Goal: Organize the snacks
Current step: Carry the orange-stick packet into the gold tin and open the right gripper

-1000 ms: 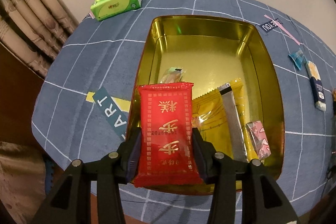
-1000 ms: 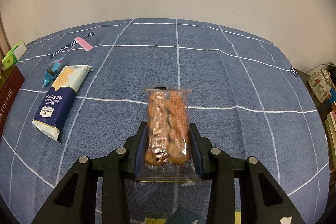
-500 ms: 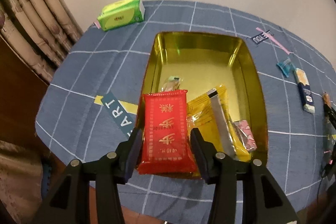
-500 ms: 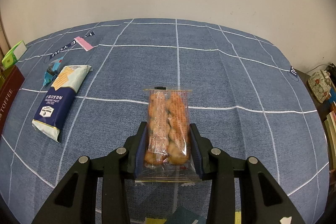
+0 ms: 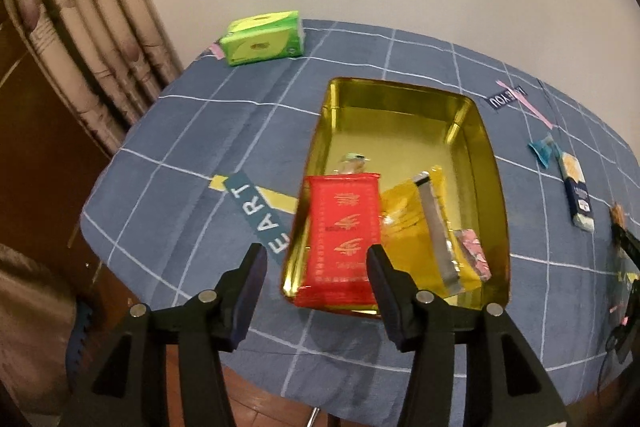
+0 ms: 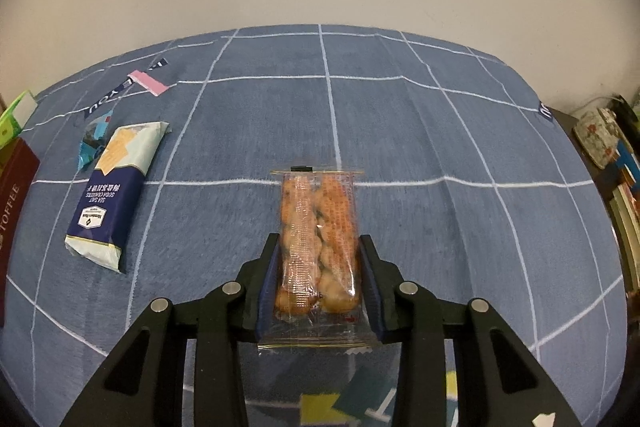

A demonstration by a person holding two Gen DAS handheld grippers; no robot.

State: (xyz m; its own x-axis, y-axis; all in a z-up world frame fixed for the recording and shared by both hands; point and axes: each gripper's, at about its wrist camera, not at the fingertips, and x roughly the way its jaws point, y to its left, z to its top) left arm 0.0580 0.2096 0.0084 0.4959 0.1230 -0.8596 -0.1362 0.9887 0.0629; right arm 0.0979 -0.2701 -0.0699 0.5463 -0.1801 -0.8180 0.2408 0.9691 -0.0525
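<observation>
On the left wrist view's left edge, at nine o'clock, a pleated curtain (image 5: 92, 39) hangs beside dark wood, and a pale wall backs the blue checked tablecloth (image 5: 192, 131). A green tissue pack (image 5: 262, 38) lies at eleven o'clock of the gold tin (image 5: 494, 187). In the tin the red packet (image 5: 344, 239) rests against the near wall, its lower edge over the rim, with a yellow packet (image 5: 416, 227) and a small pink sweet (image 5: 474, 253) to its right. The left gripper (image 5: 316, 267) stands free of the red packet, its jaws having just been opening, nothing pressed between them. At three o'clock of the tin lies a blue cracker pack (image 5: 578, 193).

In the right wrist view the same cloth runs to the wall; a cracker pack (image 6: 114, 189) lies at nine o'clock, books (image 6: 624, 187) at three. The right gripper (image 6: 318, 259) is clamped narrowly on a clear biscuit packet (image 6: 318, 227).
</observation>
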